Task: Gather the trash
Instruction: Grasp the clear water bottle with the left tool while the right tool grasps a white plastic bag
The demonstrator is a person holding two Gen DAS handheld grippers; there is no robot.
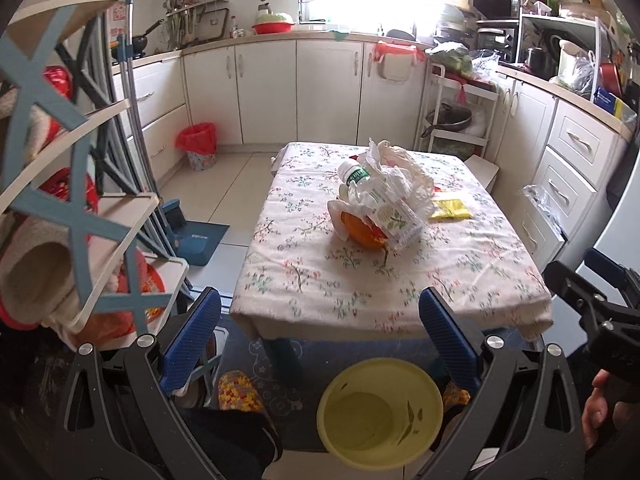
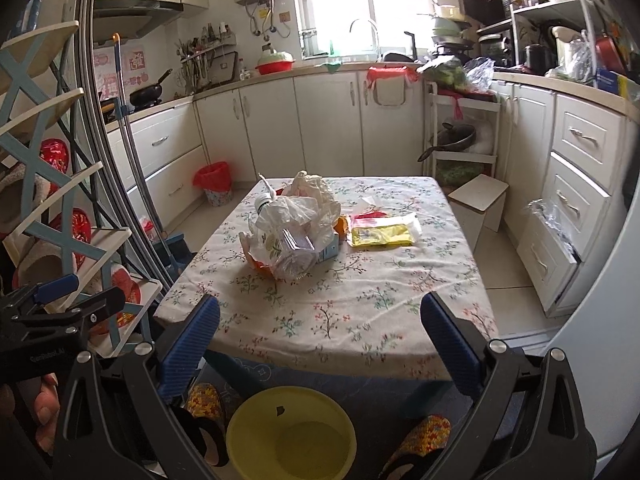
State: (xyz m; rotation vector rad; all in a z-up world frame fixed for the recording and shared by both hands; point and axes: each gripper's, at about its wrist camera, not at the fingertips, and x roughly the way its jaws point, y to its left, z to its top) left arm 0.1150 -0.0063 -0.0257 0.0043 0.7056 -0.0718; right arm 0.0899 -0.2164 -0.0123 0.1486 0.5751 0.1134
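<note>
Kitchen cabinets (image 2: pixel 328 120) line the far walls, worktops cluttered. A low table (image 1: pixel 400 280) with a floral cloth stands mid-floor. A shelf rack (image 1: pixel 80 200) rises at the left. On the floor below the near table edge sits a yellow basin (image 2: pixel 256 440), a patterned slipper (image 2: pixel 424 432) either side of it. A red-lined bin (image 2: pixel 216 184) stands by the far cabinets.

Trash sits in a heap mid-table: a crumpled plastic bag (image 1: pixel 400 176) over a plastic bottle (image 1: pixel 376 200) lying on its side, orange peel (image 1: pixel 360 232) beneath. A yellow packet (image 2: pixel 380 236) lies flat just to the right of the heap.

Left gripper (image 1: pixel 320 332): jaws spread wide, holding nothing, short of the near table edge. Right gripper (image 2: pixel 320 336): likewise wide apart and empty, over the near edge. Both are well apart from the heap.
</note>
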